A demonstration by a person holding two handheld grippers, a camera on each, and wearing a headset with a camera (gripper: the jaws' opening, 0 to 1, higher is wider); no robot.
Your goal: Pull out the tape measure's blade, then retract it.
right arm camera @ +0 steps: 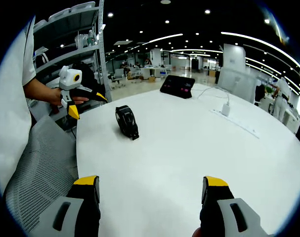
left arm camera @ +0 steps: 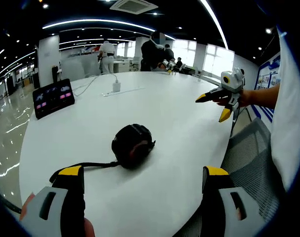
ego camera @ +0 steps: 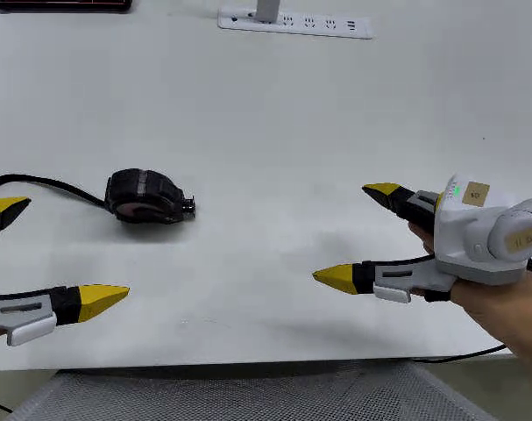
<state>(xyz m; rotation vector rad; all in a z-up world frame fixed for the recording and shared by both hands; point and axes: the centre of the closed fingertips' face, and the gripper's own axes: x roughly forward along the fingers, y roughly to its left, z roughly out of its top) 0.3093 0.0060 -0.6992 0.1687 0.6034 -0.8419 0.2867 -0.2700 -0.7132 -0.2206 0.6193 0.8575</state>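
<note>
Head view: the tape (ego camera: 150,196) lies on its side on the white table (ego camera: 274,114), left of centre, with no blade drawn out. Its small hook end points right, and a black cord (ego camera: 46,183) runs from it to the left edge. The left gripper (ego camera: 55,253) comes in at the lower left with its yellow-tipped jaws wide apart and nothing between them; it is near the tape but not touching it. The right gripper (ego camera: 358,233), held in a hand (ego camera: 502,307), is well to the right with its jaws also spread and empty. A power strip (ego camera: 294,21) lies at the far edge, and a mesh chair (ego camera: 248,395) shows below the near edge.

Left gripper view: this gripper's two jaws rise from the bottom, parted, with the tape (left arm camera: 132,144) on the table just beyond and between them. The cord (left arm camera: 98,165) trails toward the left jaw. The right gripper (left arm camera: 213,107) hangs over the table's right side, open. A dark tablet (left arm camera: 53,96) stands at the far left, and people (left arm camera: 152,52) stand behind the table.

Right gripper view: its own jaws stand apart over bare table (right arm camera: 189,148). The tape (right arm camera: 126,121) lies well ahead and to the left, near the table edge. Beyond it the left gripper (right arm camera: 88,105) is open. The tablet (right arm camera: 177,85) is at the far side and the power strip (right arm camera: 238,123) to the right.
</note>
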